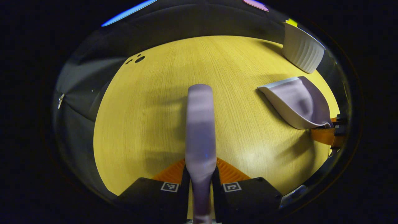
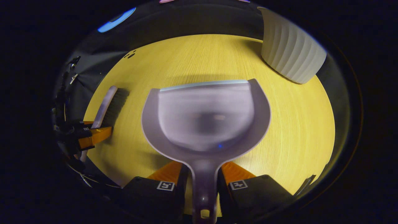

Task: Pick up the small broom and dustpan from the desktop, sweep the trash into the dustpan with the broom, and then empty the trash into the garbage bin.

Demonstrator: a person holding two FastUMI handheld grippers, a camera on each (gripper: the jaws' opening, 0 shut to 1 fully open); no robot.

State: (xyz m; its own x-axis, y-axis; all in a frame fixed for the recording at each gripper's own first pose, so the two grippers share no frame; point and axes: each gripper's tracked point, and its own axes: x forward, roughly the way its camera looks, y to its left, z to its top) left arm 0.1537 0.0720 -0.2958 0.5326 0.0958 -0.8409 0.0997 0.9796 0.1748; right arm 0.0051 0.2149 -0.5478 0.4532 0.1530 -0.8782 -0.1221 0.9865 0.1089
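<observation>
In the left gripper view, my left gripper [image 1: 201, 179] is shut on the lilac handle of the small broom [image 1: 200, 124], which points forward over the yellow wooden desktop [image 1: 149, 118]. The dustpan [image 1: 298, 102] hangs at the right, held by the other gripper [image 1: 329, 135]. In the right gripper view, my right gripper [image 2: 203, 180] is shut on the handle of the lilac dustpan [image 2: 205, 118]; its pan looks empty. The broom [image 2: 108, 104] with dark bristles sits at the left, held by the left gripper [image 2: 90, 137]. No trash is visible on the desktop.
A white ribbed garbage bin [image 2: 290, 53] stands at the far right corner of the desktop [image 2: 298, 130]; the same bin [image 1: 303, 51] shows in the left gripper view. Dark holes [image 1: 139, 59] mark the table's far left. The booth's black cloth surrounds the table.
</observation>
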